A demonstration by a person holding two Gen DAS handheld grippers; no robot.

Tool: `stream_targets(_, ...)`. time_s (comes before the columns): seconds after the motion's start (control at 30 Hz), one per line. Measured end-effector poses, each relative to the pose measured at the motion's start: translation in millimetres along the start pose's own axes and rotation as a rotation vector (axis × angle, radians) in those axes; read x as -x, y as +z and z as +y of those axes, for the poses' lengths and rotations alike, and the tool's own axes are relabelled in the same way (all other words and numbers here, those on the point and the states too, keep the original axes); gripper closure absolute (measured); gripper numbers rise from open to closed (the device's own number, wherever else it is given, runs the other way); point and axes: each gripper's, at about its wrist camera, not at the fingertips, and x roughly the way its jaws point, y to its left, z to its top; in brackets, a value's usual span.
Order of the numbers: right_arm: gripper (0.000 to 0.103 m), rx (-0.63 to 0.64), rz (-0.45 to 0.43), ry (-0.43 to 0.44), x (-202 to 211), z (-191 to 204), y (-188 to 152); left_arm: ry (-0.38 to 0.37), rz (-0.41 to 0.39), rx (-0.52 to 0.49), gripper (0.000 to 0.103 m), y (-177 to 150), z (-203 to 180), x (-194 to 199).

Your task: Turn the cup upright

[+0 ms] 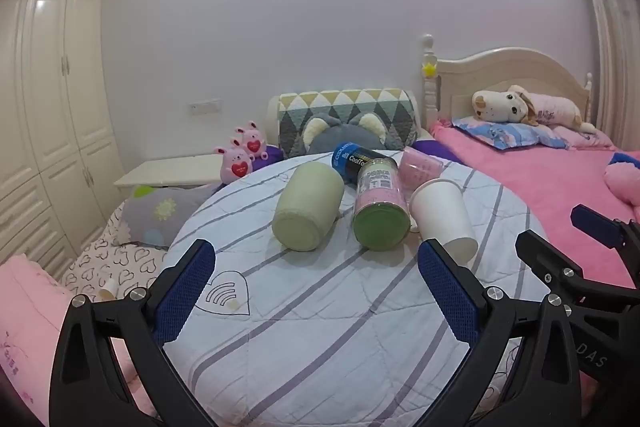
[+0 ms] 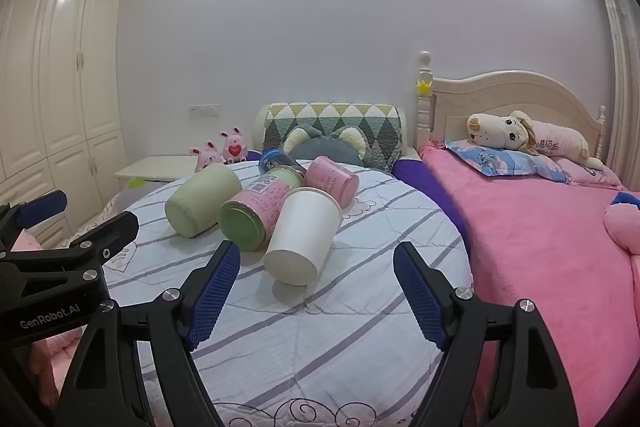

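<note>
Nothing looks done yet. The left hand-held gripper and right hand-held gripper both gape wide, holding nothing. Just beyond the right one, the white cup lies on its side on the round cushion, touching the green-lidded jar; gripping and righting remain.

Both wrist views — low, close — share the round cushion.

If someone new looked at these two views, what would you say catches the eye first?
First, the cluster of cups lying on their sides on the round striped quilt: a white paper cup nearest, with a pale green cup, a green-based jar and a pink cup beside and behind it. Then both open grippers, the right gripper facing the white cup and the left gripper alongside.
</note>
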Motion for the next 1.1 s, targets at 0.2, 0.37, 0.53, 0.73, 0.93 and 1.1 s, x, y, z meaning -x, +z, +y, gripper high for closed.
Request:
stream_targets(0.2,0.022,0.002,-0.001,0.0,-1,0,1,0.003,-0.004,-0.002,0.001,1,-3,2)
stream_targets(0.37,0.022,0.0,-0.008,-0.001,3,2,0,0.0,-0.003,0.002,0.001,2,-2,1)
stream_targets(0.53,0.022,0.002,-0.012,-0.003,5,2,3,0.005,-0.002,-0.001,0.001,2,-2,1)
stream_targets(0.73,0.022,0.004,-0.016,-0.003,6,1,3,0.007,-0.003,-0.001,0.001,2,-1,2)
stream_targets(0.93,0.022,0.005,-0.018,-0.003,8,1,3,0.008,-0.003,-0.002,0.001,3,-1,2)
stream_targets(1.1,0.022,0.004,-0.016,-0.002,9,0,3,0.011,-0.002,-0.002,0.001,2,-1,2)
